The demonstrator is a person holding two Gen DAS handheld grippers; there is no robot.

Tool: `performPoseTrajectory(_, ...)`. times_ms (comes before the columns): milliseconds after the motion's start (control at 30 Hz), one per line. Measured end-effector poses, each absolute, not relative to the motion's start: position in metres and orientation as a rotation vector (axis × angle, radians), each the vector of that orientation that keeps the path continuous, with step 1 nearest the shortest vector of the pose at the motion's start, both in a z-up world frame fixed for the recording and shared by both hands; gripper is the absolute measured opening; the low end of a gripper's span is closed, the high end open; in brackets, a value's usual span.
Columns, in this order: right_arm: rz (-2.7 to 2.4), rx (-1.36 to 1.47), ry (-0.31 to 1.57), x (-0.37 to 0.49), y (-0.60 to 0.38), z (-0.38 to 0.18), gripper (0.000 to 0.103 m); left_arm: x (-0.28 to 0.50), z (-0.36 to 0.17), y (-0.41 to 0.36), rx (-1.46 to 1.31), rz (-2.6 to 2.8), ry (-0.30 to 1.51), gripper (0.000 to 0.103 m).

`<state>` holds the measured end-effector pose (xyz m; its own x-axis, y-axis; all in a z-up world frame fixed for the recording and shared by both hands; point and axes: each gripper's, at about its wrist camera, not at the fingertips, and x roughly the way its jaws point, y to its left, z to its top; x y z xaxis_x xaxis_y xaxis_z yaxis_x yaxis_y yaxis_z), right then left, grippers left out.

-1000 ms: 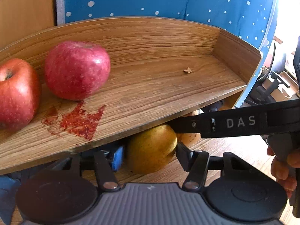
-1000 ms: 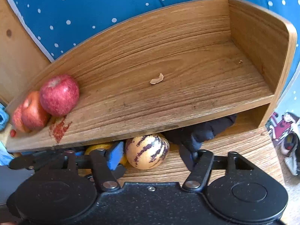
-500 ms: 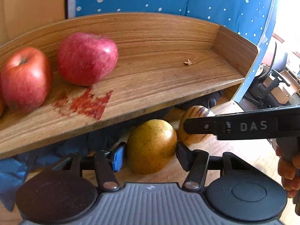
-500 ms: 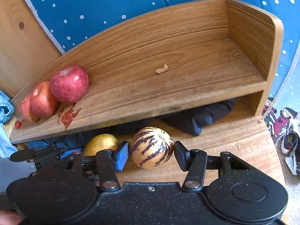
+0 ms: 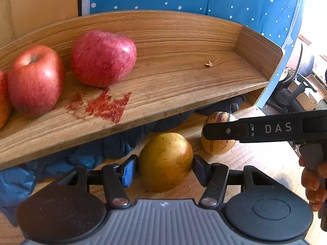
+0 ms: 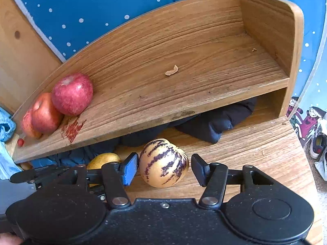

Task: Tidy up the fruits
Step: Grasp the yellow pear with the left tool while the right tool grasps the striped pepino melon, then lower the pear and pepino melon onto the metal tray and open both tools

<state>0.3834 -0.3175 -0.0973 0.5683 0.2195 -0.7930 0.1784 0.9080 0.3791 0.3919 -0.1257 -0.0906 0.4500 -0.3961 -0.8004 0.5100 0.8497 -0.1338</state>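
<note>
My left gripper point(image 5: 163, 169) is shut on a yellow-brown pear point(image 5: 165, 161), held low over the wooden table just in front of the shelf point(image 5: 173, 77). A cream fruit with purple stripes point(image 6: 163, 163) sits between the pads of my right gripper point(image 6: 164, 168), which is shut on it. That striped fruit point(image 5: 216, 145) also shows to the right of the pear, partly behind the right gripper's black body. The pear point(image 6: 102, 159) peeks out at the left in the right wrist view. Red apples point(image 5: 103, 58) point(image 5: 34, 79) stand at the shelf's left end.
A red stain point(image 5: 104, 107) marks the shelf by the apples, and a small dry scrap point(image 6: 171, 70) lies mid-shelf. Dark cloth point(image 6: 214, 122) and blue cloth point(image 5: 61, 163) fill the gap under the shelf. The table point(image 6: 255, 143) ends at the right. A hand point(image 5: 312, 181) holds the right gripper.
Both grippers have drawn back from under the shelf, bringing the pear and the striped fruit out with them. The apples have stayed put.
</note>
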Motion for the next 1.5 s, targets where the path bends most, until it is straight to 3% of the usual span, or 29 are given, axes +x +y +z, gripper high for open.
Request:
performPoseTrajectory(700,0.051,0.406,0.914,0.319,-0.302,-0.069,0.056,0.362,-0.070,-0.083,0.038,-0.510,0.968,0.060)
performPoseTrajectory(1133,0.180,0.267,0.937,0.268,-0.261,-0.063,0.056,0.311,-0.051,-0.038,-0.020,-0.444,0.975,0.060)
performPoseTrajectory(1500,0.237,0.107,0.985,0.264,-0.237,-0.074,0.056,0.292,-0.057,-0.051,0.007,-0.476,1.010,0.060)
